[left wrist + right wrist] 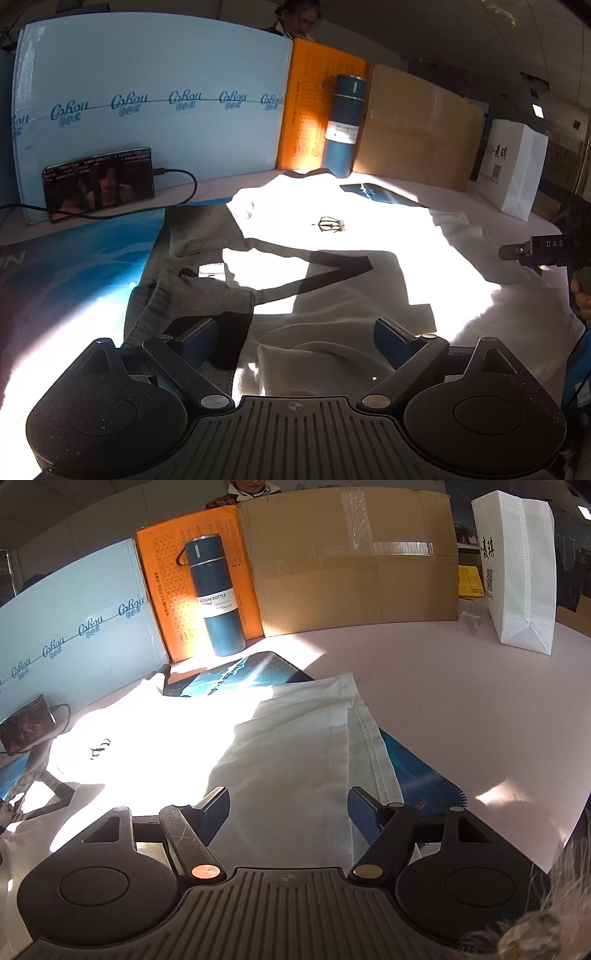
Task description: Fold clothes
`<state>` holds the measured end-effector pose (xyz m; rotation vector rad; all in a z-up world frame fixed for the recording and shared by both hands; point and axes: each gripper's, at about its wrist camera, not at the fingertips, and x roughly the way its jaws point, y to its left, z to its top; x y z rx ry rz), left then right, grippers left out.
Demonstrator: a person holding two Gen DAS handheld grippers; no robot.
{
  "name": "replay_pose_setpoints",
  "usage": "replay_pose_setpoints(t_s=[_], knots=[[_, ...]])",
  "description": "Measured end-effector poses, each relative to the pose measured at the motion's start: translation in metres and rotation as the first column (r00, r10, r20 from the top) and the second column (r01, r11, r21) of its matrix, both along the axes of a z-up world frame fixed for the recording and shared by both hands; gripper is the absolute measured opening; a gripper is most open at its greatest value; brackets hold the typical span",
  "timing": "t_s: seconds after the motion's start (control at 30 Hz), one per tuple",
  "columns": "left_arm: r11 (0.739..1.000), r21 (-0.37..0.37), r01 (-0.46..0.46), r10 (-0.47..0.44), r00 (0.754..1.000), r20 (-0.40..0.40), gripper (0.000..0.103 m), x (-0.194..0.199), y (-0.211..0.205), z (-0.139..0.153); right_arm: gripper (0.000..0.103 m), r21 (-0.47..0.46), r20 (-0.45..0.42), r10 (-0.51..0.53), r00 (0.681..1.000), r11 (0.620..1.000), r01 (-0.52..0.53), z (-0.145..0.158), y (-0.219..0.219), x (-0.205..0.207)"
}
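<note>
A white shirt (332, 236) with grey sleeves is lying spread across the pink surface (461, 686), partly over a blue mat (417, 771); strong sun is washing out its middle; the small dark emblem on its chest is sitting toward the far side. The fold seems to be only beginning: both claws are settling over the near edges of the cloth and neither is gripping anything.

The left claw (293, 341) is standing wide open, tilted down over the near left part of the shirt, where the grey sleeve (192, 295) is meeting the white body; cloth is lying under the gap, but the pads are not pressing it. The right claw (288, 812) is standing partly open over the stitched hem (369, 746) at the right side, white fabric running between its fingers and untouched by the pads as far as I can tell; in the left view this claw is showing at the far right edge, held by a hand (581, 291).

Next, I judge, each claw needs to be sinking to the cloth and pinching a single layer of edge before any lifting; the doubled hem on the right could be catching two layers at once.

A blue bottle (218, 598) is standing at the far side against an orange box (162, 590); a phone (98, 182) is leaning far left, well apart from the shirt.
</note>
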<state>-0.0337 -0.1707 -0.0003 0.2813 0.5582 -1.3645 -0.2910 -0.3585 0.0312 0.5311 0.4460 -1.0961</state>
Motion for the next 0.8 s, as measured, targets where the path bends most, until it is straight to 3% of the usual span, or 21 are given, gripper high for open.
replay_pose_setpoints(t_s=[0.1,0.23,0.3,0.37,0.47,0.63,0.73,0.77,0.8], knots=[[1.000,0.000,0.001,-0.001,1.000,-0.002,0.094,0.001,0.000,0.000,0.051,0.018,-0.024,-0.015,1.000,1.000,0.015,-0.005,-0.011,0.003],[1.000,0.001,0.002,-0.002,1.000,-0.001,0.094,0.001,0.000,0.000,0.044,-0.006,-0.059,-0.015,0.998,1.000,0.015,-0.007,-0.013,0.005],[1.000,0.001,0.002,-0.002,1.000,-0.001,0.094,0.001,0.000,0.000,0.032,-0.024,-0.106,0.000,0.994,1.000,-0.002,-0.008,-0.011,0.007],[1.000,0.001,0.002,-0.002,1.000,-0.002,0.094,0.001,0.000,0.000,0.028,-0.040,-0.152,0.013,0.988,0.999,-0.020,-0.009,-0.010,0.009],[1.000,0.002,0.002,-0.002,1.000,-0.003,0.094,0.000,-0.001,0.000,0.031,-0.051,-0.188,-0.008,0.982,0.999,-0.002,-0.007,-0.010,0.008],[1.000,0.002,0.003,-0.003,1.000,-0.003,0.095,0.000,-0.001,0.000,0.042,-0.017,-0.141,-0.027,0.990,1.000,0.025,-0.007,-0.018,-0.002],[1.000,0.002,0.003,-0.003,1.000,-0.004,0.095,0.000,-0.001,-0.001,0.044,-0.037,-0.156,0.012,0.988,0.999,-0.018,-0.010,-0.017,0.003],[1.000,0.002,0.003,-0.003,1.000,-0.004,0.095,0.000,-0.001,-0.001,0.031,-0.047,-0.159,0.029,0.987,0.998,-0.037,-0.011,-0.016,0.005],[1.000,0.001,0.003,-0.003,1.000,-0.005,0.095,0.000,-0.001,-0.001,0.010,-0.067,-0.185,0.046,0.982,0.996,-0.059,-0.011,-0.014,0.010]])
